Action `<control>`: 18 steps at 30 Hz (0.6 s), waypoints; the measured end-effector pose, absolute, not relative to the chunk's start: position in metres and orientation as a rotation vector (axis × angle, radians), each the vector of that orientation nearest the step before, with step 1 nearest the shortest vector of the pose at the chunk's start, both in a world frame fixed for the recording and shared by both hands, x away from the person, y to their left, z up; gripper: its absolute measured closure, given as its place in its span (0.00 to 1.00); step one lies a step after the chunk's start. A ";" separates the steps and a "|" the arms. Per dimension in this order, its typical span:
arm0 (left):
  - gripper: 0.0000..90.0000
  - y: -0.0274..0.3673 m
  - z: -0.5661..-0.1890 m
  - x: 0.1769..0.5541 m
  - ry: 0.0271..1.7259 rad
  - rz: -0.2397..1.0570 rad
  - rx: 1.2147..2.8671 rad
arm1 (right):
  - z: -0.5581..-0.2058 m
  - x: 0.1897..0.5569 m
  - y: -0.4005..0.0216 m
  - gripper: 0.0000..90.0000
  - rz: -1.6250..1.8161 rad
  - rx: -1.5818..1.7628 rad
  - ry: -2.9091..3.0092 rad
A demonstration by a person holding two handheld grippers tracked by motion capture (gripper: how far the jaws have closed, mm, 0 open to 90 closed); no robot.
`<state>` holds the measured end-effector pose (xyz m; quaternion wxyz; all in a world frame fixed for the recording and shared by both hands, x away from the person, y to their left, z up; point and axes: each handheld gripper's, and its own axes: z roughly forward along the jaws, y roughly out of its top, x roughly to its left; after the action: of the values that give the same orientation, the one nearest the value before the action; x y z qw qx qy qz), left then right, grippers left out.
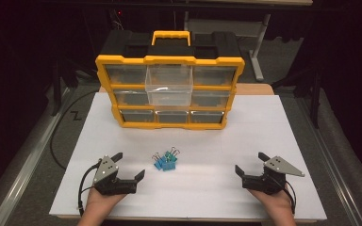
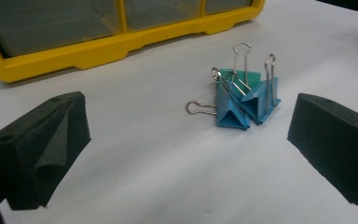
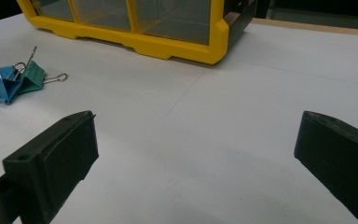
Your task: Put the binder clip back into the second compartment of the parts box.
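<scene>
A small heap of blue and green binder clips (image 1: 166, 159) lies on the white sheet (image 1: 264, 127) in front of a yellow and black drawer organizer (image 1: 169, 89). Its clear middle drawer (image 1: 168, 84) is pulled out. My left gripper (image 1: 129, 165) rests at the front left, jaws open and empty, with the binder clips (image 2: 242, 95) just ahead of them and to the right. At the front right my right gripper (image 1: 250, 162) also stands open with nothing between its jaws; the binder clips (image 3: 11, 77) show far to the left in the right gripper view.
The organizer (image 2: 98, 44) stands at the back of the sheet, its bottom corner (image 3: 200, 44) in the right gripper view. A grey rail (image 1: 23, 155) runs along the table's left side and another along the right. A black cable (image 1: 59, 136) trails off the left edge.
</scene>
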<state>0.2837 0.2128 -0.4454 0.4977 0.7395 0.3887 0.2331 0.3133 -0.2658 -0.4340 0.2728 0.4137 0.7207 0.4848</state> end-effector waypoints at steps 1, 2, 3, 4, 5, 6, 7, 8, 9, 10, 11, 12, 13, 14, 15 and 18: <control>0.00 0.213 -0.446 0.284 0.945 0.569 1.790 | -0.434 0.313 -0.266 0.00 1.305 1.113 1.939; 0.00 0.214 -0.446 0.284 0.946 0.570 1.797 | -0.434 0.314 -0.267 0.00 1.299 1.116 1.939; 0.00 0.214 -0.446 0.285 0.945 0.572 1.798 | -0.434 0.314 -0.267 0.00 1.298 1.116 1.937; 0.00 0.214 -0.446 0.285 0.943 0.575 1.795 | -0.434 0.313 -0.267 0.00 1.301 1.119 1.935; 0.00 0.214 -0.446 0.284 0.941 0.581 1.793 | -0.433 0.313 -0.268 0.00 1.301 1.118 1.933; 0.00 0.214 -0.446 0.284 0.941 0.581 1.793 | -0.433 0.313 -0.268 0.00 1.301 1.118 1.933; 0.00 0.215 -0.446 0.285 0.942 0.582 1.788 | -0.433 0.314 -0.267 0.00 1.299 1.117 1.928; 0.00 0.215 -0.446 0.284 0.945 0.584 1.786 | -0.433 0.314 -0.267 0.00 1.299 1.116 1.929; 0.00 0.215 -0.446 0.284 0.945 0.584 1.786 | -0.433 0.314 -0.267 0.00 1.299 1.116 1.929; 0.00 0.216 -0.446 0.285 0.947 0.582 1.785 | -0.433 0.314 -0.267 0.00 1.297 1.120 1.931; 0.00 0.217 -0.446 0.285 0.949 0.580 1.784 | -0.434 0.314 -0.266 0.00 1.295 1.118 1.933; 0.00 0.217 -0.446 0.285 0.957 0.576 1.783 | -0.434 0.315 -0.265 0.00 1.291 1.113 1.940; 0.00 0.217 -0.446 0.285 0.957 0.576 1.783 | -0.434 0.315 -0.264 0.00 1.287 1.110 1.945; 0.00 0.217 -0.446 0.285 0.960 0.573 1.782 | -0.434 0.315 -0.264 0.00 1.287 1.110 1.945; 0.00 0.218 -0.446 0.285 0.961 0.572 1.782 | -0.435 0.315 -0.263 0.00 1.280 1.107 1.949; 0.00 0.218 -0.445 0.284 0.949 0.588 1.765 | -0.435 0.316 -0.257 0.00 1.282 1.095 1.959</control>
<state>0.2843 0.2180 -0.4449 0.5027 0.7306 0.3927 0.2435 0.3162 -0.2574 -0.4346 0.2749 0.4074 0.7286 0.4770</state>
